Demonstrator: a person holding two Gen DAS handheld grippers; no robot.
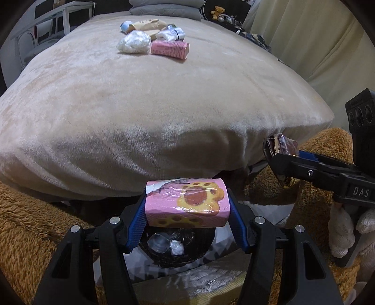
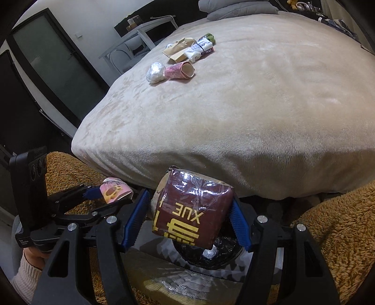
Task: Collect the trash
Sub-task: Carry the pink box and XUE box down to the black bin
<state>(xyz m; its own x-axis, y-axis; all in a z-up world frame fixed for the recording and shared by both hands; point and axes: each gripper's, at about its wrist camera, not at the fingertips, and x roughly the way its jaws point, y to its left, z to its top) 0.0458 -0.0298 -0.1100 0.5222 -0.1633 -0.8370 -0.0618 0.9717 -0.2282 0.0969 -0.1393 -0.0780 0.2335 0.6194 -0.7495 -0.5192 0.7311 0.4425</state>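
Observation:
My left gripper (image 1: 187, 206) is shut on a pink packet with a paw print (image 1: 187, 203), held above a black-lined bin (image 1: 178, 248) that holds a few clear and crumpled bits. My right gripper (image 2: 191, 215) is shut on a dark red box with yellow lettering (image 2: 192, 211), also over the bin (image 2: 211, 255). Each gripper shows in the other's view: the right one (image 1: 281, 159) at the right edge, the left one (image 2: 114, 190) at the lower left. More trash lies far back on the beige bed (image 1: 164, 93): a pink tube (image 1: 170, 49), a white crumpled wad (image 1: 133, 42), a brown paper bag (image 1: 147, 25).
A shaggy brown rug (image 1: 35, 223) surrounds the bin beside the bed. Grey pillows (image 1: 164, 9) lie at the bed's far end. A white side table (image 2: 145, 30) and a dark door (image 2: 46, 58) stand to the left. Curtains (image 1: 304, 47) hang on the right.

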